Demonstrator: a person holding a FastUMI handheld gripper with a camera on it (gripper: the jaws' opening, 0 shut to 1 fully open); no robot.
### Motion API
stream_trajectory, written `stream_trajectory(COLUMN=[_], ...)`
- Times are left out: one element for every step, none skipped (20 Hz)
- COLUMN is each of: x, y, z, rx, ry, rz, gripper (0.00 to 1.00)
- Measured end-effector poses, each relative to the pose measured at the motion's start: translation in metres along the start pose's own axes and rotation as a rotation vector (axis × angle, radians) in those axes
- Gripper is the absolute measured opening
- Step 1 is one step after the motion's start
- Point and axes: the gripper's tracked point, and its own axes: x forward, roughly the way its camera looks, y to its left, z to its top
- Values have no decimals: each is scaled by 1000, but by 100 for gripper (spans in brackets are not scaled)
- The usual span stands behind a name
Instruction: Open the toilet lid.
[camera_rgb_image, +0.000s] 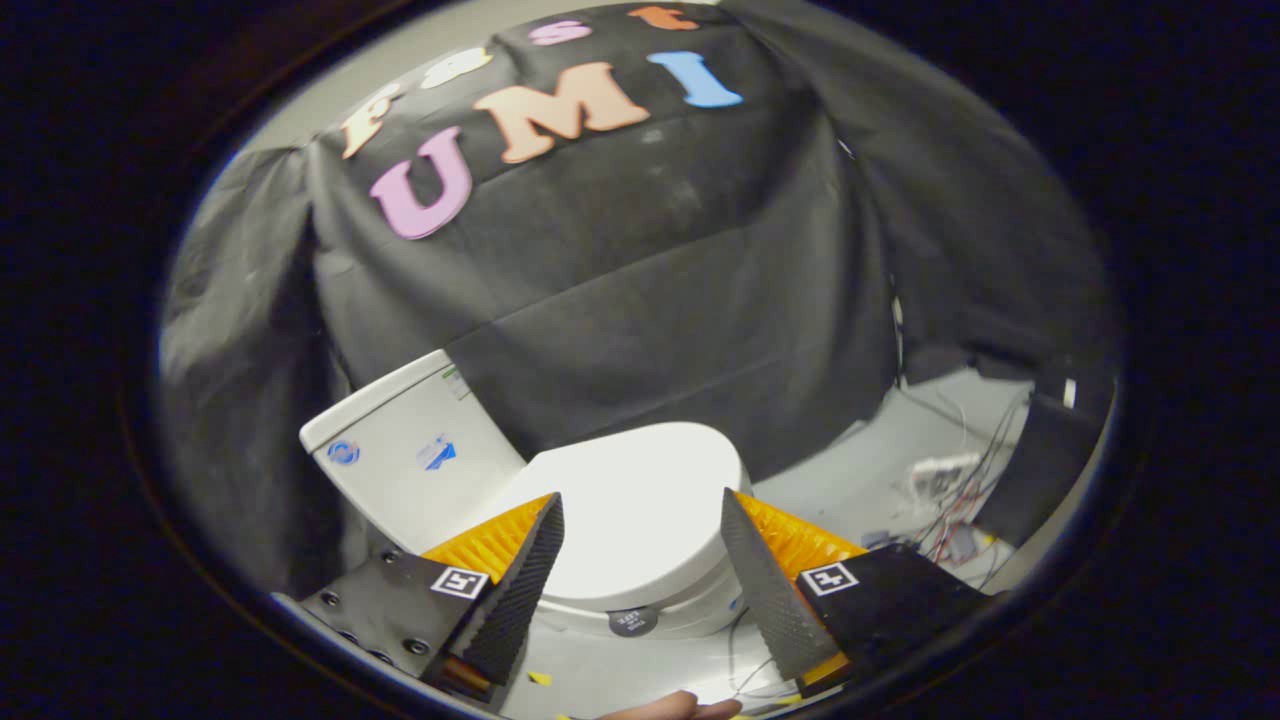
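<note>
booth wall (640, 270): big black cloth draped behind everything, way past the toilet. Just backdrop for me.

floor (860, 480): pale, runs out to the far side of the toilet and under it.

tank (400, 455): white box sitting at the hinge end of the lid, a couple of small stickers on its face. This is my landmark for which end is which.

toilet lid (630, 520): still flat down, so nothing's open yet. It lies straight ahead of my fingers and lower, and I see it through the gap between them. Its long axis runs from the tank end toward the rounded free end, slanted across my line of sight rather than straight along it. The near rim is the edge closest to me.

gripper (640, 545): that's me, fingers spread wide with nothing between them, not touching the lid, hovering short of its near rim.

cable tangle (950, 500): loose wires on the floor, well away from the lid on the side opposite the tank. Not in my way, I reckon.

round dark disc (632, 622): small thing at the bowl's base just under the lid's near rim. Can't tell what it is.

next move, my guess: I'd drop toward the rim away from the tank and get a finger under it, since lifting has to swing the lid back toward the tank.
</note>
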Motion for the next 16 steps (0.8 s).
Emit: stream_trajectory(x=[4, 7, 10, 12, 10, 9, 7, 6, 8, 11, 18, 26, 32, 37, 41, 45], y=[-9, -15, -19, -21, -23, -29, -35, -42, -45, -42, -33, -22, -13, -6, -2, -2], z=[-16, -32, -47, -56, -61, -70, -80, -90, -106, -119, -125, -131, -133, -139, -151, -160], rx=[83, 153, 206, 255, 307, 366, 427, 479, 525, 561, 597, 638, 677, 705, 722, 734], ry=[33, 65, 91, 114, 128, 147, 161, 182, 222, 259, 275, 285, 288, 302, 331, 353], rz=[-21, -38, -46, -47, -50, -61, -74, -91, -105, -107, -76, -39, -9, 14, 19, 9], gripper=[98, 98, 98, 98, 98, 98, 97, 97, 96, 96, 96, 96, 95, 85, 76, 66])
